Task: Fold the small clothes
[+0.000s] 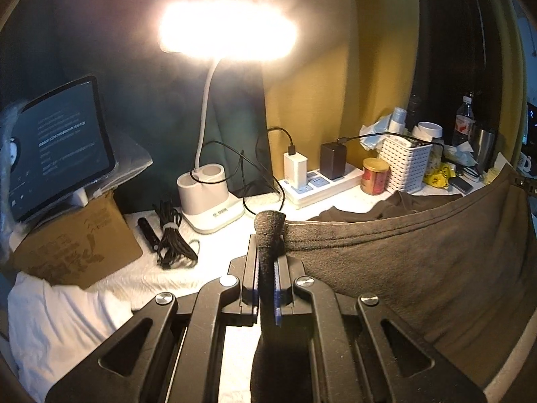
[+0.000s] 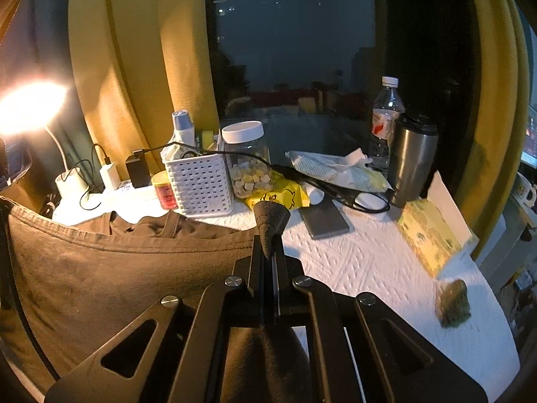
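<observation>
I have the left tool and right tool each clenched on a corner of the dark brown cotton T-shirt, its hem lifted taut above the white-covered table, so next I judge both must carry it toward the white perforated basket to complete the fold.

Left wrist view looks forward along its fingers, low over the white worktop, facing the lamp and tablet at back-left. Right wrist view sits equally low and close, facing the window and steel tumbler. Both share the white basket, power strip and the brown shirt.
</observation>
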{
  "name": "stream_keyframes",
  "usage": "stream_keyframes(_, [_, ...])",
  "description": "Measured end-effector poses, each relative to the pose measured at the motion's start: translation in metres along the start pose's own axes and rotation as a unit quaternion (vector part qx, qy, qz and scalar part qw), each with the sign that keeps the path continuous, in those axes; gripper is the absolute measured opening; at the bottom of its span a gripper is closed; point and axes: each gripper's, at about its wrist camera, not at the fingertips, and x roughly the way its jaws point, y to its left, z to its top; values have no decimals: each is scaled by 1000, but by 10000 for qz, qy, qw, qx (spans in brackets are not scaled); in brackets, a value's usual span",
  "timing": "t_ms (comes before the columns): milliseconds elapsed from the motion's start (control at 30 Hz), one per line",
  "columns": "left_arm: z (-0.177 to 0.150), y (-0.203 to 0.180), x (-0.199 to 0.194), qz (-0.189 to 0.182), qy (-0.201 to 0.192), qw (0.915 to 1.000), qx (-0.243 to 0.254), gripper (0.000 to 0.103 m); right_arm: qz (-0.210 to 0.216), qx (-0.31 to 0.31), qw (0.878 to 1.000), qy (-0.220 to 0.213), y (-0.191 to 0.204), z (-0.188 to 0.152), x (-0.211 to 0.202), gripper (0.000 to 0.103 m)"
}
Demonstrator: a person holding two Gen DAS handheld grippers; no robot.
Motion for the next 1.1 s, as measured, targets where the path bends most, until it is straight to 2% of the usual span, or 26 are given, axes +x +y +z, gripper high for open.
stream_keyframes(333, [23,11,44,8,-19,10000,73,5,32,-135,9999,-91,4,32,44,4])
stream_keyframes(800, [59,26,78,158,-228,9988,405,5,-56,-378,9989,-278,8,73,88,4])
stream_keyframes(967, [53,29,103,71,-10,9995,297,5,-150,-343,9993,-83,9,67,111,4])
stream_keyframes(1100, [37,29,125,-39,313,9994,159,5,-212,-317,9990,217,9,53,132,4])
